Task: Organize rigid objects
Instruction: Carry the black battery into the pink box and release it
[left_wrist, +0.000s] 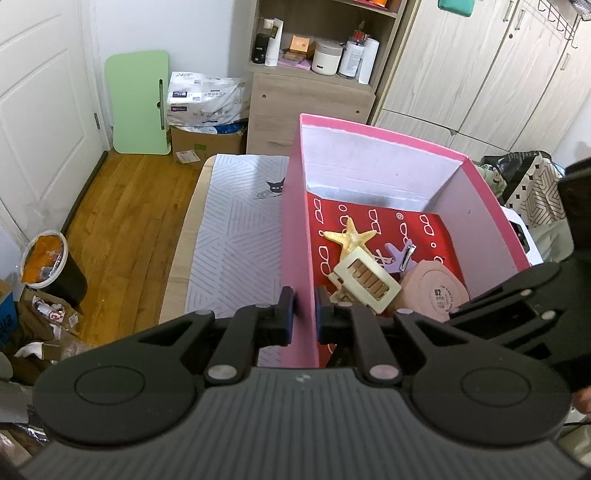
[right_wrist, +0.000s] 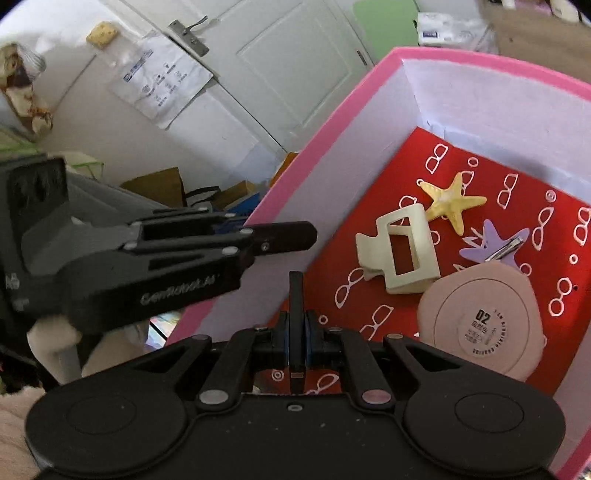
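A pink box (left_wrist: 295, 221) with a red patterned floor holds a cream hair claw (left_wrist: 367, 278), a yellow starfish clip (left_wrist: 351, 236), a purple clip (left_wrist: 400, 253) and a round pink compact (left_wrist: 432, 291). My left gripper (left_wrist: 306, 314) is shut on the box's left wall, one finger outside and one inside. In the right wrist view the same box (right_wrist: 325, 140) shows the claw (right_wrist: 400, 251), starfish (right_wrist: 452, 201), purple clip (right_wrist: 491, 243) and compact (right_wrist: 480, 325). My right gripper (right_wrist: 296, 332) is shut on a thin flat black object (right_wrist: 296, 291), held upright over the box's near end.
The box stands on a table with a white striped mat (left_wrist: 236, 236). A wooden shelf unit (left_wrist: 314, 74), wardrobe doors (left_wrist: 480, 74), a green board (left_wrist: 138, 99), cartons (left_wrist: 207, 136) and a bin (left_wrist: 51, 266) surround the table. The left gripper's body (right_wrist: 147, 266) reaches in at the box's left wall.
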